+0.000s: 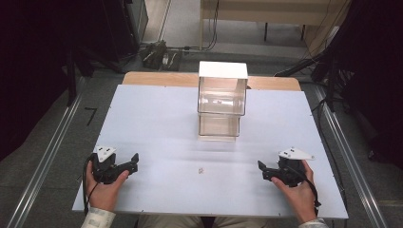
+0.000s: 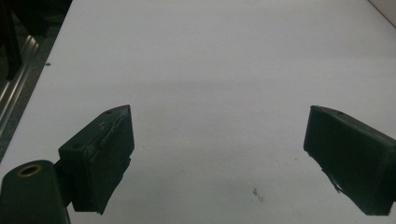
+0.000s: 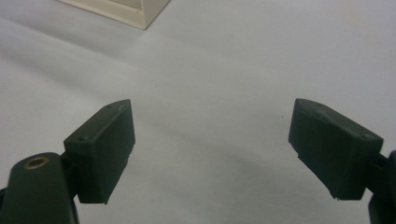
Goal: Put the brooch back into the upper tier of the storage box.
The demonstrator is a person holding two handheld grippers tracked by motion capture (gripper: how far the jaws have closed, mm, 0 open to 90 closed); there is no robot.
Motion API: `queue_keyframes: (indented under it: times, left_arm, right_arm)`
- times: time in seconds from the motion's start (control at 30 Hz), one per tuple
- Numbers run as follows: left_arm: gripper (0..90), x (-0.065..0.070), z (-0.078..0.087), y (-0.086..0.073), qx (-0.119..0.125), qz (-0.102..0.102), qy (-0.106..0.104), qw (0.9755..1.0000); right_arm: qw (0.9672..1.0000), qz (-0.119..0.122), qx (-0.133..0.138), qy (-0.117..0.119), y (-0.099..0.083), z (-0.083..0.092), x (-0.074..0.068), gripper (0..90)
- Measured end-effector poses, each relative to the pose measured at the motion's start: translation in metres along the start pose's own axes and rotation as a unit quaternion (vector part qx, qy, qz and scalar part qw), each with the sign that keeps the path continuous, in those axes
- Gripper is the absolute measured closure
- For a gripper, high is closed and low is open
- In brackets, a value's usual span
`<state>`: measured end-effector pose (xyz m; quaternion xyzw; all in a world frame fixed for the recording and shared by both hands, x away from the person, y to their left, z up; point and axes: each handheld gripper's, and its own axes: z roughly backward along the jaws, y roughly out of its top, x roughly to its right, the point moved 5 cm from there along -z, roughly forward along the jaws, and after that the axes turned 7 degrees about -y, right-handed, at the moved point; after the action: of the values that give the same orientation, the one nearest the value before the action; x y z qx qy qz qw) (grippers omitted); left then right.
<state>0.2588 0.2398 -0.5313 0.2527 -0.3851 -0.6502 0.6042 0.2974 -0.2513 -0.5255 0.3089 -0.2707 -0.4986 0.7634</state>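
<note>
A clear plastic box point(image 1: 222, 100) with a white lid stands on the white table point(image 1: 161, 118) at the far middle, its front face curved. A tiny pale scrap point(image 1: 201, 170) lies on the table between the two hands. My left gripper point(image 1: 135, 160) rests near the front left, open, jaws wide apart over bare table point(image 2: 219, 107). My right gripper point(image 1: 260, 168) rests near the front right, also open with nothing between its jaws point(image 3: 212, 121). A corner of the box's pale base point(image 3: 135, 11) shows at the top of the right gripper view.
The table's left edge point(image 2: 51, 56) drops to a grey floor with a metal rail point(image 1: 45, 156). Another rail point(image 1: 349, 156) runs along the right side. Cables and dark equipment point(image 1: 157, 54) sit beyond the far edge.
</note>
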Motion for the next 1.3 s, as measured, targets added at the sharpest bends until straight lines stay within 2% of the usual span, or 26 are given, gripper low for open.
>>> queue_keyframes:
  times: [0.67,0.97,1.3]
  left_arm:
    - [9.4,0.0,0.0,0.0,0.003,0.0,-0.004,1.0]
    - [9.4,0.001,0.0,0.001,0.004,-0.002,-0.007,1.0]
    - [9.4,0.001,0.0,0.001,0.003,-0.002,-0.007,1.0]
  right_arm:
    - [0.9994,0.022,0.001,0.026,0.008,-0.007,-0.028,13.5]
    - [0.9985,0.04,0.003,0.038,0.012,-0.012,-0.044,13.5]
    - [0.9974,0.047,0.006,0.054,0.016,-0.015,-0.06,13.5]
